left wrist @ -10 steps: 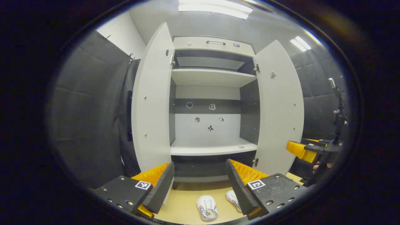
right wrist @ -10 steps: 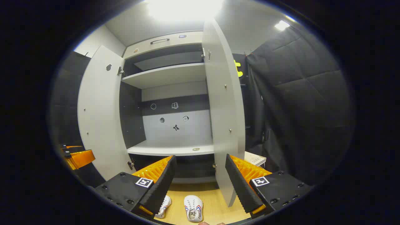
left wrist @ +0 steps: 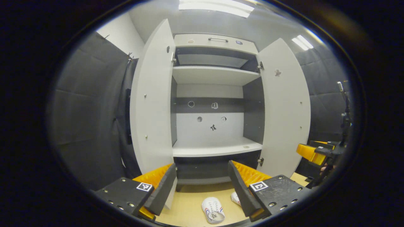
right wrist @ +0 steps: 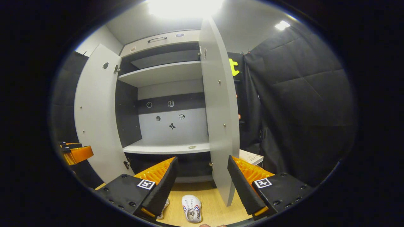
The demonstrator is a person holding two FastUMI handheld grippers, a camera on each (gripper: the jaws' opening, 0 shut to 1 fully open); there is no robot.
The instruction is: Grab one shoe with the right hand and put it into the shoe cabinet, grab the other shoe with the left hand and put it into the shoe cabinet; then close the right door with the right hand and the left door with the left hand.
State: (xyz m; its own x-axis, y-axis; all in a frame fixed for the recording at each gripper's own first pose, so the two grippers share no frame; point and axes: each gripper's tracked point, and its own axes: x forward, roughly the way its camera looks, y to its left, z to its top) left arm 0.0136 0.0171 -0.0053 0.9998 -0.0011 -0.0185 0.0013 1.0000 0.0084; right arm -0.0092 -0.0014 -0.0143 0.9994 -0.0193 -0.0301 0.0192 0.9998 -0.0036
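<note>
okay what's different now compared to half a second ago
Little. Both grippers have shifted slightly: the right gripper has drifted right, toward the right door. Both stay open and empty. The two shoes still lie on the floor; both cabinet doors stay open.

Left tool (left wrist: 202, 186): two wedge-shaped fingers with ribbed outer shells, each mounted on a flat textured block. Blocks carry a row of round screw heads along the outer edge and one square black-and-white marker tag apiece. Inner pads — plain on this unit.

Right tool (right wrist: 202, 186): same build — wedge fingers, screw-studded blocks, one marker tag each. Inner pads show fine serrated ridges.
</note>
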